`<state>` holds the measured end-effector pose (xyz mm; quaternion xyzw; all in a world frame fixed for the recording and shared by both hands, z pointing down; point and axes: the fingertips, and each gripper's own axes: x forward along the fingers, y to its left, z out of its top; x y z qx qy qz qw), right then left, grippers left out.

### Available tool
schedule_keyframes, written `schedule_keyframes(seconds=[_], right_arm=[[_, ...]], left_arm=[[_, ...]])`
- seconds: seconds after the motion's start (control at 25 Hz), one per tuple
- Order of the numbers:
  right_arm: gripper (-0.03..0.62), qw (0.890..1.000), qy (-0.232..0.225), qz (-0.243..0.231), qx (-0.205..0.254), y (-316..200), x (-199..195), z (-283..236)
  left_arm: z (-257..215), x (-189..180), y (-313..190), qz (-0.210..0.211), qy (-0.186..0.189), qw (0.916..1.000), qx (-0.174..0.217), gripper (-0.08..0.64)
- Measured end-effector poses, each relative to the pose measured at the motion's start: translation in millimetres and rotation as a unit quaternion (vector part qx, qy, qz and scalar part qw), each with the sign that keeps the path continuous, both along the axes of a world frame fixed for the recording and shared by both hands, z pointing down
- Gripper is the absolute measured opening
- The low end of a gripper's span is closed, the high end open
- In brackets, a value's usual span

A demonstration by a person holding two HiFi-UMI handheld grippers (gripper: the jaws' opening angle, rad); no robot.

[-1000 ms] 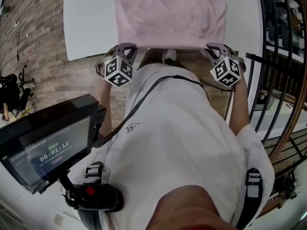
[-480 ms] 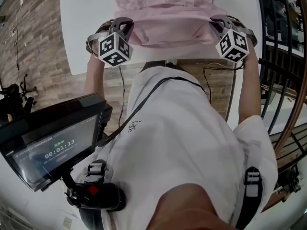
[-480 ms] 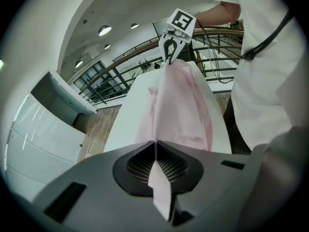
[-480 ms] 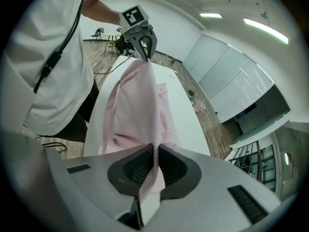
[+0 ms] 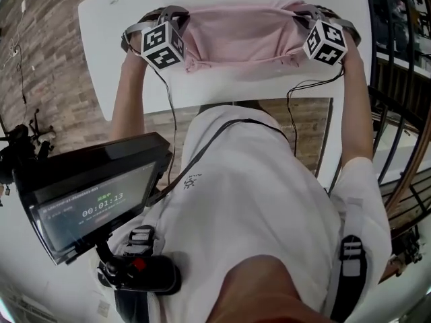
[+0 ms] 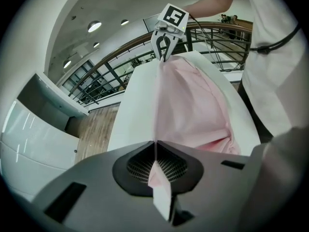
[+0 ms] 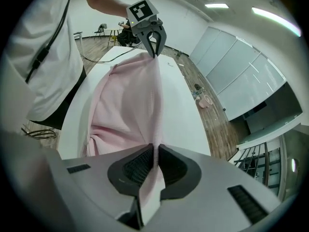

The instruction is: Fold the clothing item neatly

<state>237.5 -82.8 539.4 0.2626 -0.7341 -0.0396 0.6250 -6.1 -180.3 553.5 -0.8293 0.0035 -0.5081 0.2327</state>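
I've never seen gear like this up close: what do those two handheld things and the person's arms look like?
The left gripper and right gripper are grey plastic, with dark ribbed fingers; each carries a white cube with black square markers. A thin black cable trails from each. The person wears a white short-sleeved shirt.

Bare tabletop (image 5: 111, 66) left of the pink garment (image 5: 242, 36) and along its near side; railing (image 5: 397, 93) beyond the right edge.
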Motion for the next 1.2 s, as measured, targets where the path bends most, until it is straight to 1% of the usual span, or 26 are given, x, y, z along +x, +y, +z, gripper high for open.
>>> schedule_keyframes(seconds=[0.2,0.32,0.52,0.72,0.92,1.08,1.12,1.2], right_arm=[[0.040,0.999,0.005,0.003,-0.037,3,3,12],[0.040,0.999,0.010,0.001,-0.050,5,3,21],[0.040,0.999,0.015,0.007,-0.049,8,6,33],[0.040,0.999,0.007,0.023,-0.046,12,8,44],[0.040,0.997,-0.022,0.054,-0.044,11,11,46],[0.040,0.992,-0.067,0.093,-0.055,7,11,43],[0.040,0.990,-0.082,0.105,-0.056,5,11,43],[0.050,0.983,-0.115,0.141,-0.035,-1,15,39]], left_arm=[[22,4,4,0.001,-0.009,0.9995,-0.030,0.018],[35,6,6,-0.004,-0.010,0.9992,-0.038,0.018],[53,10,11,-0.011,-0.013,0.9985,-0.052,0.018],[62,12,15,-0.023,-0.002,0.9973,-0.070,0.018],[62,14,15,-0.036,0.015,0.9957,-0.084,0.018],[59,16,11,-0.052,0.045,0.9935,-0.091,0.018],[57,15,9,-0.062,0.056,0.9926,-0.088,0.028],[51,13,0,-0.087,0.078,0.9906,-0.071,0.102]])
